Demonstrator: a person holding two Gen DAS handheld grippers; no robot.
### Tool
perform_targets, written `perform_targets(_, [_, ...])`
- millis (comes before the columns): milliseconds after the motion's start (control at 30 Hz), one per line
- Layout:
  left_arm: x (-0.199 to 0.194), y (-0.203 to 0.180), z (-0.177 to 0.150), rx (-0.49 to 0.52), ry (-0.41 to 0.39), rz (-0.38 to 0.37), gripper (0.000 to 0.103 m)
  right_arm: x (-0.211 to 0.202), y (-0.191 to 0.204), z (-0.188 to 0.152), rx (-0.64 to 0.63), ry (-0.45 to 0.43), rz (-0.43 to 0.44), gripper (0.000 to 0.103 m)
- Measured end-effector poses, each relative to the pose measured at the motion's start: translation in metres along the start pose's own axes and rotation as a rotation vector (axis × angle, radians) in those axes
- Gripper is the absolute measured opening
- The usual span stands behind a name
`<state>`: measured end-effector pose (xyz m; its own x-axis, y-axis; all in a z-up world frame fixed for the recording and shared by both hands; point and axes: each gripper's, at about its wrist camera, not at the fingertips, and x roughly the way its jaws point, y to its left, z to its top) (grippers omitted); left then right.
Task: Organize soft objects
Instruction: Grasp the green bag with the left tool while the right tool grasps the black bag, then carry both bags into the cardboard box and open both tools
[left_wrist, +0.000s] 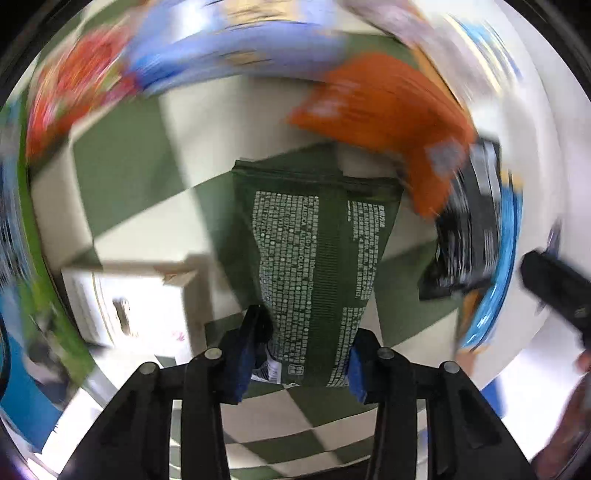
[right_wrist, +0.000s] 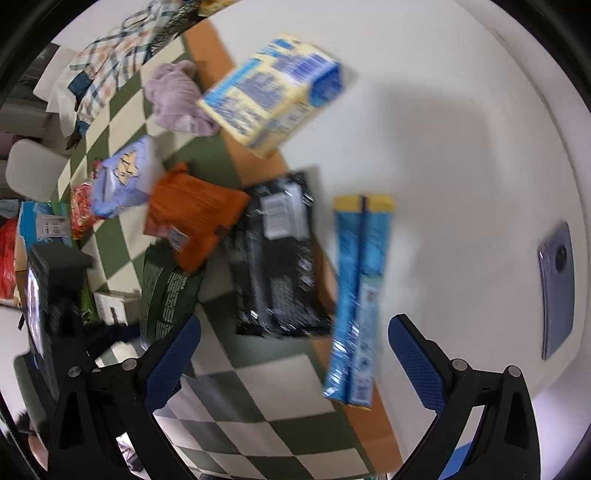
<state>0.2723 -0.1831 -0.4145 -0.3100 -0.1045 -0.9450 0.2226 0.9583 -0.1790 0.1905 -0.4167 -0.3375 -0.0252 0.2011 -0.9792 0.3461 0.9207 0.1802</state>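
My left gripper (left_wrist: 306, 347) is shut on a dark green pouch (left_wrist: 317, 251) with white print and holds it above the green-and-white checkered cloth (left_wrist: 122, 184). The pouch also shows in the right wrist view (right_wrist: 166, 295), under an orange pouch (right_wrist: 192, 218). My right gripper (right_wrist: 291, 350) is open and empty, above a black pouch (right_wrist: 277, 258) and a long blue packet (right_wrist: 358, 295). In the left wrist view the orange pouch (left_wrist: 388, 110) and the black pouch (left_wrist: 469, 229) lie to the right, blurred.
A yellow-and-blue carton (right_wrist: 273, 92), a lilac cloth (right_wrist: 177, 99), a light blue bag (right_wrist: 122, 181), a red bag (right_wrist: 81, 210) and a plaid cloth (right_wrist: 110, 62) lie on the table. A phone (right_wrist: 557, 288) lies on the white surface, right. A small white box (left_wrist: 122, 302) sits left.
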Motion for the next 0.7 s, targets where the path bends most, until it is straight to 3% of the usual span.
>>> perform_targets(133, [-0.006, 0.019, -0.003, -0.043, -0.028, -0.016, 0.038, 0.016, 0.011, 0.013, 0.002, 0.072, -0.006, 0.092])
perform_targets(467, [-0.012, -0.001, -0.007, -0.044, -0.074, 0.037, 0.036, 0.066, 0.033, 0.008, 0.008, 0.143, -0.107, 0.088])
perform_targets(567, [-0.012, -0.009, -0.016, -0.048, -0.091, 0.044, 0.032, 0.071, 0.047, 0.004, -0.026, 0.127, -0.197, 0.076])
perform_targets(633, [-0.019, -0.01, -0.023, -0.049, -0.104, 0.048, 0.03, 0.07, 0.055, -0.002, -0.046, 0.108, -0.228, 0.058])
perform_targets(700, [-0.027, -0.019, -0.028, -0.048, -0.116, 0.051, 0.028, 0.069, 0.056, -0.008, -0.043, 0.106, -0.218, 0.056])
